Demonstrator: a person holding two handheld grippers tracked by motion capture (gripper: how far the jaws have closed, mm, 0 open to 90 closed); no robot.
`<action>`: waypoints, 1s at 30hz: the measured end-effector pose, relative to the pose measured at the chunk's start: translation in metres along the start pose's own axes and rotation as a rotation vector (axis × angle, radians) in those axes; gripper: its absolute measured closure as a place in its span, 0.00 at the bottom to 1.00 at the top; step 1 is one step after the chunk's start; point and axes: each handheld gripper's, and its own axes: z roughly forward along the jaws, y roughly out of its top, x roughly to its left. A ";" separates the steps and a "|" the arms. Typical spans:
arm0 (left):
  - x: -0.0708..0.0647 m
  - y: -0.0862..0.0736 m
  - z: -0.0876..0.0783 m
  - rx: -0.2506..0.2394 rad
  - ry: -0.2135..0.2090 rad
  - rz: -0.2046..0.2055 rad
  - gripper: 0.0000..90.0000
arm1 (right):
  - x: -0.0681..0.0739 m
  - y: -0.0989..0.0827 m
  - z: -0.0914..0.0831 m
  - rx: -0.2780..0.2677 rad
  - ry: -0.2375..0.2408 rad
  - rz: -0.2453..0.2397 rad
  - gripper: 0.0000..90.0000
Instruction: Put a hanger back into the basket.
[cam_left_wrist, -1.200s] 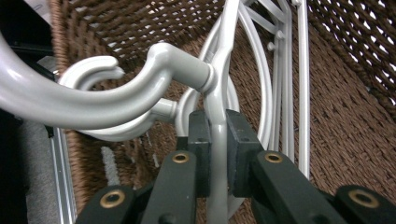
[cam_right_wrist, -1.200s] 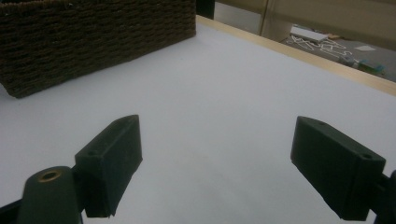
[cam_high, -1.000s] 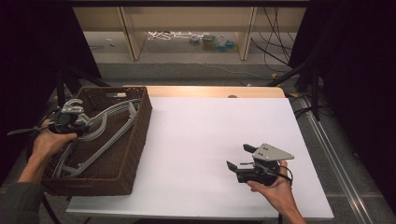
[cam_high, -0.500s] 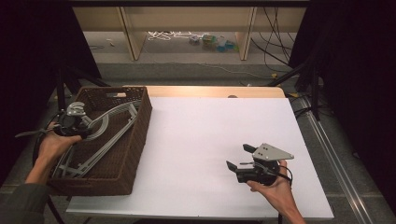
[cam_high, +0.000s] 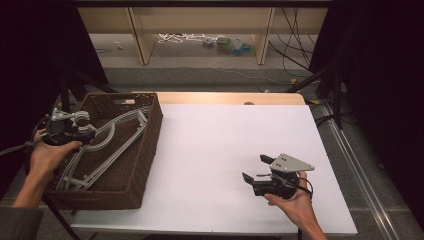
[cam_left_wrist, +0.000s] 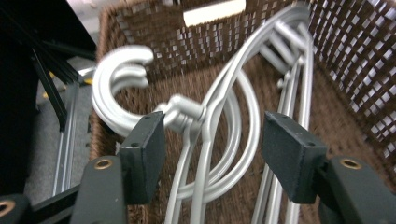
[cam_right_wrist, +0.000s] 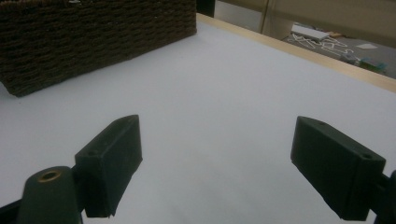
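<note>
Over the brown basket (cam_high: 145, 150), the left gripper (cam_left_wrist: 212, 140) has just been opening — the grey hangers (cam_left_wrist: 219, 116) lie loose between its jaws. Right gripper (cam_high: 257, 168) hovers wide open above the white table (cam_high: 215, 145).

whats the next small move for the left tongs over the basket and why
Probably lift the left tongs clear of the basket. Their jaws have just been opening and now stand apart around the hangers, whose necks run between them; one pad sits close against the hook joint, the other is well off. The hangers lie inside the basket, so the drop looks done. The right tongs wait open over the table.
</note>
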 end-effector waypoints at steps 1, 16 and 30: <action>-0.002 0.002 -0.004 -0.010 0.000 0.001 0.43 | 0.000 0.000 0.000 0.000 -0.002 0.001 0.19; -0.056 0.004 -0.038 -0.240 -0.150 -0.066 0.34 | 0.001 0.000 0.000 -0.012 -0.003 0.002 0.19; -0.112 0.002 -0.047 -0.340 -0.308 -0.051 0.21 | 0.002 -0.001 0.001 -0.017 0.013 0.019 0.19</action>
